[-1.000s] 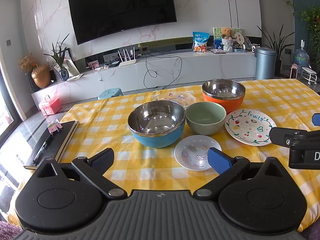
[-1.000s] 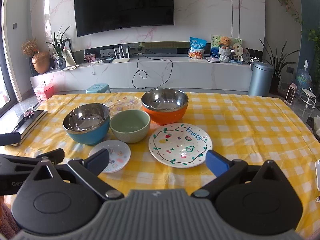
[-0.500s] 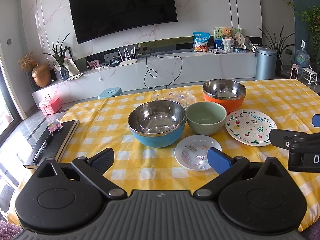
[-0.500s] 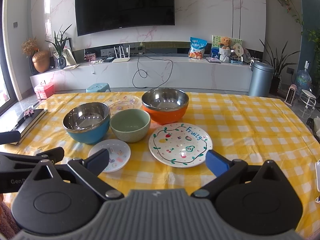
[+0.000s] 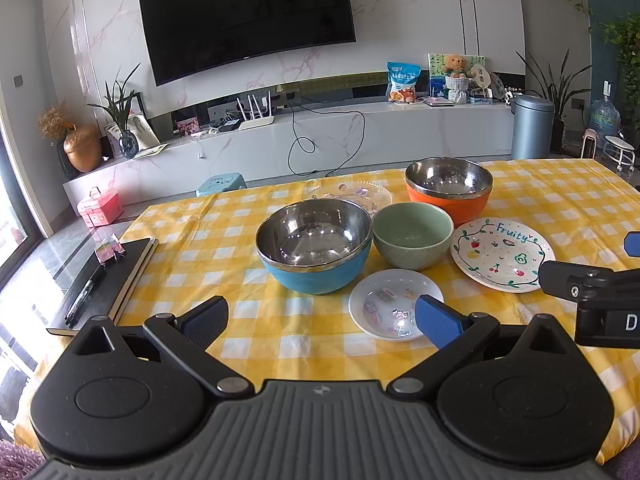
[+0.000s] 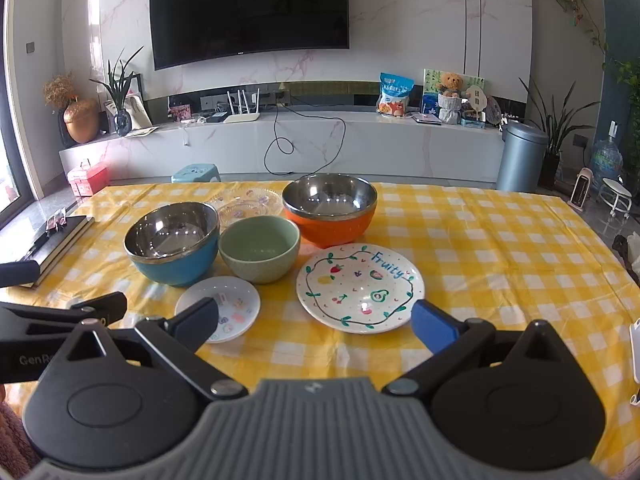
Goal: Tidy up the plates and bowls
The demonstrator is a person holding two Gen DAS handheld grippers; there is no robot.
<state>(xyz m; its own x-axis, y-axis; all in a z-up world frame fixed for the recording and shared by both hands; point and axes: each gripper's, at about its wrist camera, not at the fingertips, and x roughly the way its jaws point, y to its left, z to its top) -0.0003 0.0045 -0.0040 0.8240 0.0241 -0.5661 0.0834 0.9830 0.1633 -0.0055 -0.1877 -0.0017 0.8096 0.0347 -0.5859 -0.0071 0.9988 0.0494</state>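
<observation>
Landmark: I place everything by the green bowl point(image 5: 412, 236) point(image 6: 259, 254), which sits mid-cluster on the yellow-checked tabletop point(image 5: 240, 248) point(image 6: 500, 248).
Blue bowl point(image 5: 314, 256) point(image 6: 173, 248): steel-lined, just left of the green bowl, the two rims close to touching; empty.
Orange bowl point(image 5: 449, 196) point(image 6: 330, 214): steel-lined, behind the green bowl and to its right; empty.
Clear glass plate point(image 5: 352, 195) point(image 6: 248, 204): flat on the tabletop behind the green bowl, partly hidden by the blue bowl.
Fruity plate point(image 5: 502, 254) point(image 6: 360, 288): white, painted with fruit and a green vine ring, right of the green bowl and slightly nearer me.
Small white saucer point(image 5: 394, 310) point(image 6: 224, 306): in front of the green bowl, nearer me, with little coloured pictures inside.
My left tool point(image 5: 320, 320): above the tabletop's near edge, in front of the green bowl on the blue-bowl side; its fingers are spread wide with nothing between them, and the right pad overlaps the saucer's near rim in my view.
My right tool point(image 6: 314, 322): in front of the green bowl on the Fruity-plate side, fingers spread wide and empty-handed, above the cloth.
Black notebook point(image 5: 108, 276) point(image 6: 52, 240): far left of the green bowl, at the tabletop's edge.
</observation>
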